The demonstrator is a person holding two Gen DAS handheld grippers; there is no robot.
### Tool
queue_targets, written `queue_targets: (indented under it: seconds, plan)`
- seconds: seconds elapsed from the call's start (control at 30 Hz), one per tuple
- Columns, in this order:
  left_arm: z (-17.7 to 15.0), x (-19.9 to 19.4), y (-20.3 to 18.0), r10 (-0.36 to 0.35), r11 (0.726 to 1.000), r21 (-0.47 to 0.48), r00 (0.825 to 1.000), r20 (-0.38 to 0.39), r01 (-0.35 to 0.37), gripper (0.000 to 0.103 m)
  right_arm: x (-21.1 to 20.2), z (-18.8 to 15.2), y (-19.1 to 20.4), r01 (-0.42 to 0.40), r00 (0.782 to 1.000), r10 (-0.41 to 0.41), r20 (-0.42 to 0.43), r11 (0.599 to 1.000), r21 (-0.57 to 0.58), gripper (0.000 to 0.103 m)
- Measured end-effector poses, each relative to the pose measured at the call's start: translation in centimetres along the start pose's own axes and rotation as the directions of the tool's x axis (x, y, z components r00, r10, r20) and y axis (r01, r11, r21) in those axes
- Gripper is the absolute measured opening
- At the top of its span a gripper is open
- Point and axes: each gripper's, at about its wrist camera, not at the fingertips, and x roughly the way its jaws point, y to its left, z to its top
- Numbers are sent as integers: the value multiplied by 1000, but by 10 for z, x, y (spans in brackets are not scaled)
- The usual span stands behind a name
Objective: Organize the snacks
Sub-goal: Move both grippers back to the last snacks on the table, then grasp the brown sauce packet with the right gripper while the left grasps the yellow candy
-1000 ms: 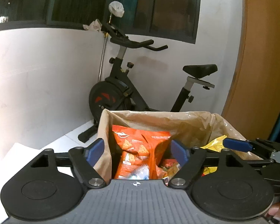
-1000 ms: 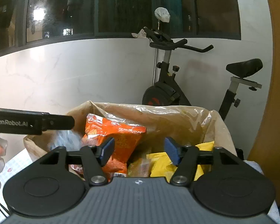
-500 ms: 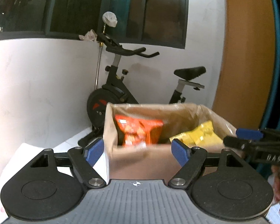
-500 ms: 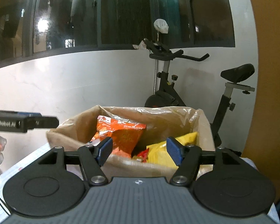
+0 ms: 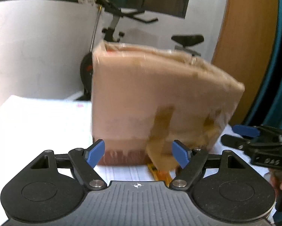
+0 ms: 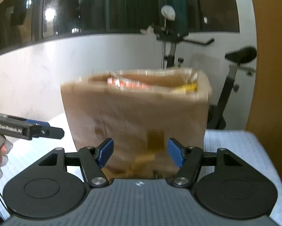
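A brown cardboard box [image 5: 159, 98] wrapped in tape stands on the white table [image 5: 37, 124], blurred by motion. It also shows in the right wrist view [image 6: 137, 116], with an orange snack bag [image 6: 127, 83] and a yellow snack bag [image 6: 186, 88] just visible over its rim. My left gripper [image 5: 140, 153] is open and empty, low in front of the box's near side. My right gripper [image 6: 140, 153] is open and empty, also in front of the box. Each gripper shows in the other's view: the right one [image 5: 253, 141], the left one [image 6: 37, 130].
An exercise bike [image 6: 178, 43] stands behind the table by the white wall. A wooden panel [image 5: 250, 43] rises on the right. Dark windows [image 6: 122, 9] run along the top. A small yellow-orange item [image 5: 159, 174] lies on the table at the box's foot.
Both grippers have dropped and pulled back from above the box opening to low in front of its side. The snack bags are now mostly hidden by the box wall.
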Motion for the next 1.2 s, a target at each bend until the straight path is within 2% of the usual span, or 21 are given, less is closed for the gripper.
queue_targets:
  seconds: [0.17,0.23,0.33,0.47,0.7,0.8,0.9,0.97,1.2]
  plan:
    - [-19,27,-11,-30,1000,2,996,-83,30,79,28,-39,-13,7,994,-7,-109,1000,-3,67]
    - [-26,45,-17,-65,997,18,988,-142,68,79,40,-53,-18,21,988,-20,-151,1000,4,67]
    - [-36,68,-25,-75,995,47,977,-197,86,79,53,-68,-23,25,983,-20,-181,999,25,67]
    - [-39,98,-29,-65,996,37,970,-236,76,76,67,-81,-17,33,976,-44,-213,998,-56,67]
    - [-41,131,-33,-1,999,32,967,-254,9,74,72,-95,-19,27,975,-29,-220,1000,-13,67]
    - [-43,135,-41,39,996,82,968,-248,-19,74,73,-96,-20,34,977,-34,-213,999,-6,67]
    - [-48,133,-46,73,989,140,970,-231,-41,59,77,-97,-16,25,972,-32,-231,999,-33,67]
    - [-50,128,-43,76,988,148,971,-225,-43,45,76,-98,-12,27,974,-39,-224,998,-56,67]
    - [-61,103,-22,63,991,128,970,-237,-33,43,75,-101,-8,23,974,-41,-225,997,-80,67]
